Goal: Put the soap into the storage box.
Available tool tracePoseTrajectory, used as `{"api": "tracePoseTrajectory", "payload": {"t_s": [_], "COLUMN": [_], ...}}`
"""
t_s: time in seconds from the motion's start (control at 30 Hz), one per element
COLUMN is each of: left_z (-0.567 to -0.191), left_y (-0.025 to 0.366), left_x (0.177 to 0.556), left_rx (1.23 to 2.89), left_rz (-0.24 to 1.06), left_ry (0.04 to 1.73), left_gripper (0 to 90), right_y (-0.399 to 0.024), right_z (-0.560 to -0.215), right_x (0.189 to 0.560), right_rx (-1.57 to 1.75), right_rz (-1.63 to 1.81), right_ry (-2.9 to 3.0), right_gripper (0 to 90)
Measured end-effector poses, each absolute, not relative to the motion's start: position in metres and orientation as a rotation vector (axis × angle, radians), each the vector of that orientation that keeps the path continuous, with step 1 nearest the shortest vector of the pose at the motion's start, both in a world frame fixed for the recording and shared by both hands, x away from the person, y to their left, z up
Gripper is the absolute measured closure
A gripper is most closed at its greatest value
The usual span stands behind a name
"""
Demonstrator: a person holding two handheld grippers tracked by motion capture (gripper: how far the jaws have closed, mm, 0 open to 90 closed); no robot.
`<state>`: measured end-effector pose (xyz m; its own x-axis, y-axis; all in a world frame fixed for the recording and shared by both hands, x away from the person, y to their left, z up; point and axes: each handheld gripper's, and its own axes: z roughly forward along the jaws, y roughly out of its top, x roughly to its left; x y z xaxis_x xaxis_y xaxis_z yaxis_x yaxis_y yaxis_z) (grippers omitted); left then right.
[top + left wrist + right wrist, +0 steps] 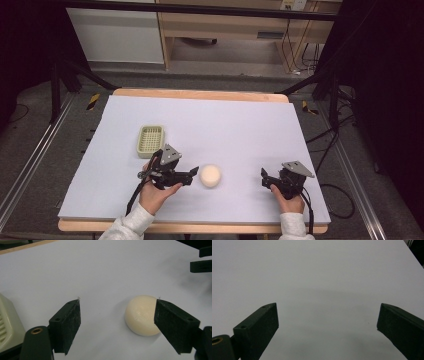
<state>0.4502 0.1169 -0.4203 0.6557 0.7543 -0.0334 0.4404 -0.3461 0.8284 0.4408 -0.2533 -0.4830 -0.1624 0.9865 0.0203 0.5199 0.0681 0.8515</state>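
The left gripper is wide open, right next to the bun (a round, pale one) on the white table. A basket sits behind it. The right gripper is wide open too, holding nothing.

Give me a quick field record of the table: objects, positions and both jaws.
object in hand's reach: cream round soap-like lump, on the white table sheet
other object: pale green slotted plastic basket, rear left of the lump
left gripper: jaws open, lump by one jaw, not gripped
right gripper: jaws open, holding nothing
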Motion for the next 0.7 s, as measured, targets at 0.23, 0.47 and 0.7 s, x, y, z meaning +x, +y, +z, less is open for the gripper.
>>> {"api": "tracePoseTrajectory", "payload": {"t_s": [0.23, 0.47, 0.7], "left_z": [-0.422, -0.427, -0.433], "left_y": [0.107, 0.096, 0.089], "left_x": [0.453, 0.455, 0.457], "left_rx": [2.002, 2.016, 2.036], "left_rz": [0.435, 0.416, 0.408], "left_ry": [0.922, 0.921, 0.923], "left_gripper": [21.1, 20.1, 19.7], "right_y": [-0.253, -0.253, -0.253], "right_z": [-0.483, -0.483, -0.483], "right_x": [0.441, 0.441, 0.441], "right_rx": [1.501, 1.501, 1.504], "right_rz": [0.999, 1.000, 0.998], "right_ry": [1.751, 1.753, 1.752], "right_gripper": [4.2, 4.2, 4.2]}}
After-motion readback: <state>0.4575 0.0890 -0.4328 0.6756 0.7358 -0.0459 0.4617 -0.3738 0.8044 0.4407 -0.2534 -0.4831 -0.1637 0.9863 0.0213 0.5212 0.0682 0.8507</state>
